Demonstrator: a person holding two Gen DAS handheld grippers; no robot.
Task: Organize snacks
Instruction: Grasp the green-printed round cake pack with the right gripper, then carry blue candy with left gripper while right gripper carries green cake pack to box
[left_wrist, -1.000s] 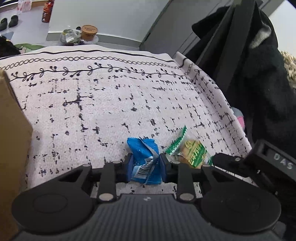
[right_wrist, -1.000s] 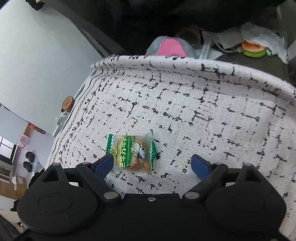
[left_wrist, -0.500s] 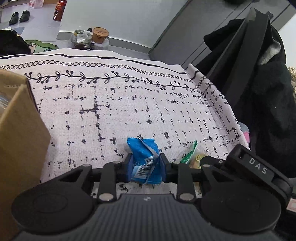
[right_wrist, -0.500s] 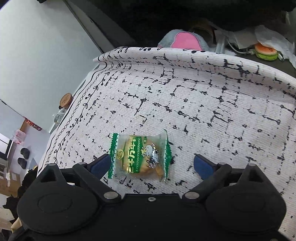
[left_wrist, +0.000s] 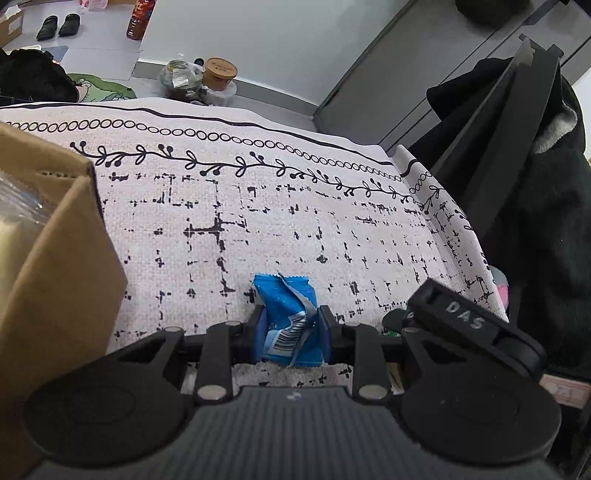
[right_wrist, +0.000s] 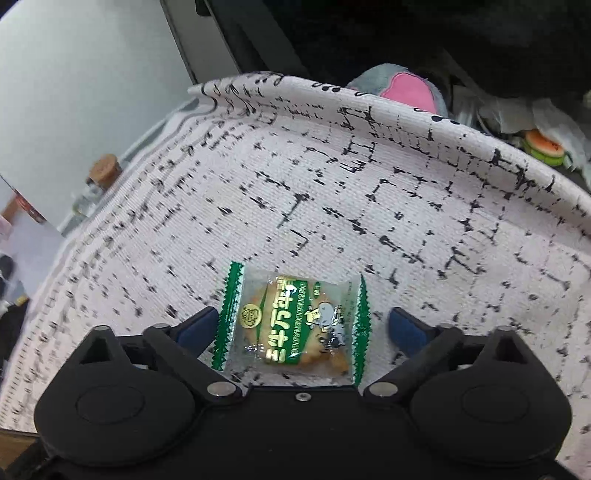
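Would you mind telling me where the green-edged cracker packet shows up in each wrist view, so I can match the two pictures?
Left wrist: almost wholly hidden; only a green sliver of the cracker packet shows at lower right, under the right gripper's black body.
Right wrist: plain at lower centre, the cracker packet lying flat between the right gripper's closing jaws, pads not yet pressing.
Shared landmark: the black-speckled tablecloth.

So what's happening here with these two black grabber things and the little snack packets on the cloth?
A person is tidying snacks with a hand-held gripper in each hand. The left gripper is clamped on a blue snack packet, next to a cardboard box. The right gripper is closing around a green cookie packet lying on the patterned tablecloth, but its pads aren't pressing on it yet.
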